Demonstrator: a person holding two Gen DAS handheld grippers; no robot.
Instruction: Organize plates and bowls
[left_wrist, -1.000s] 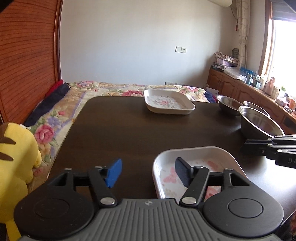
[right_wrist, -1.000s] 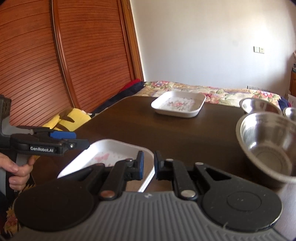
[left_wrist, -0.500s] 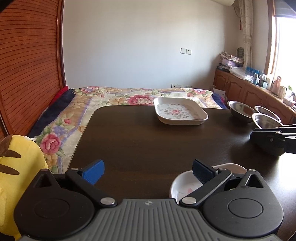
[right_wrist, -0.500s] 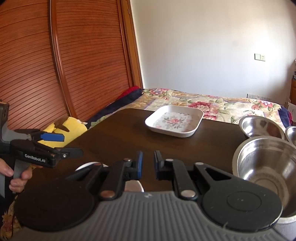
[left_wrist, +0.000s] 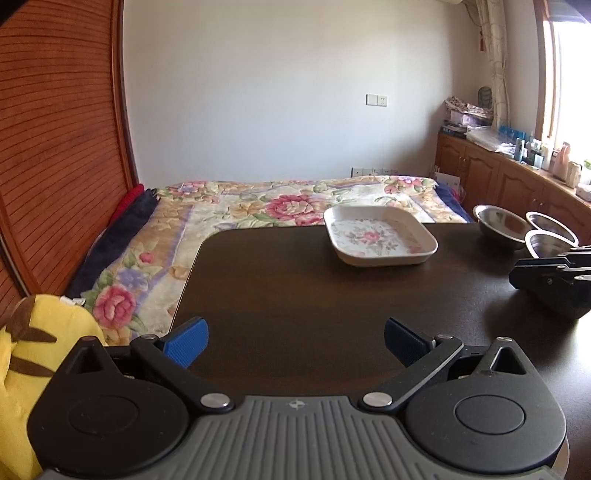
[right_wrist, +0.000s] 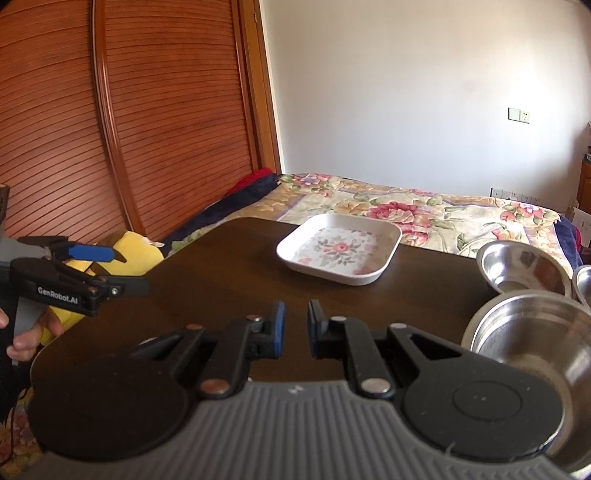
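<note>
A white square plate with a flower pattern (left_wrist: 380, 240) (right_wrist: 341, 249) lies at the far side of the dark table (left_wrist: 295, 288). Three steel bowls stand at the right: a large near one (right_wrist: 532, 339), one behind it (right_wrist: 521, 266) (left_wrist: 502, 225), and a third at the frame edge (right_wrist: 584, 280). My left gripper (left_wrist: 294, 345) (right_wrist: 118, 269) hovers wide open over the near table edge, holding nothing. My right gripper (right_wrist: 296, 325) (left_wrist: 554, 277) is just left of the large bowl, its fingers a narrow gap apart with nothing between them.
A yellow plush toy (left_wrist: 22, 350) (right_wrist: 136, 251) sits off the table's left edge. A bed with a floral quilt (left_wrist: 280, 206) lies beyond the table. A person's hand (right_wrist: 22, 339) grips the left tool. Wooden cabinets (left_wrist: 517, 184) line the right wall.
Both grippers have drawn back toward the near edge. The white plate close to them has slipped out of sight under their bodies. The left gripper's fingers have spread much wider.
</note>
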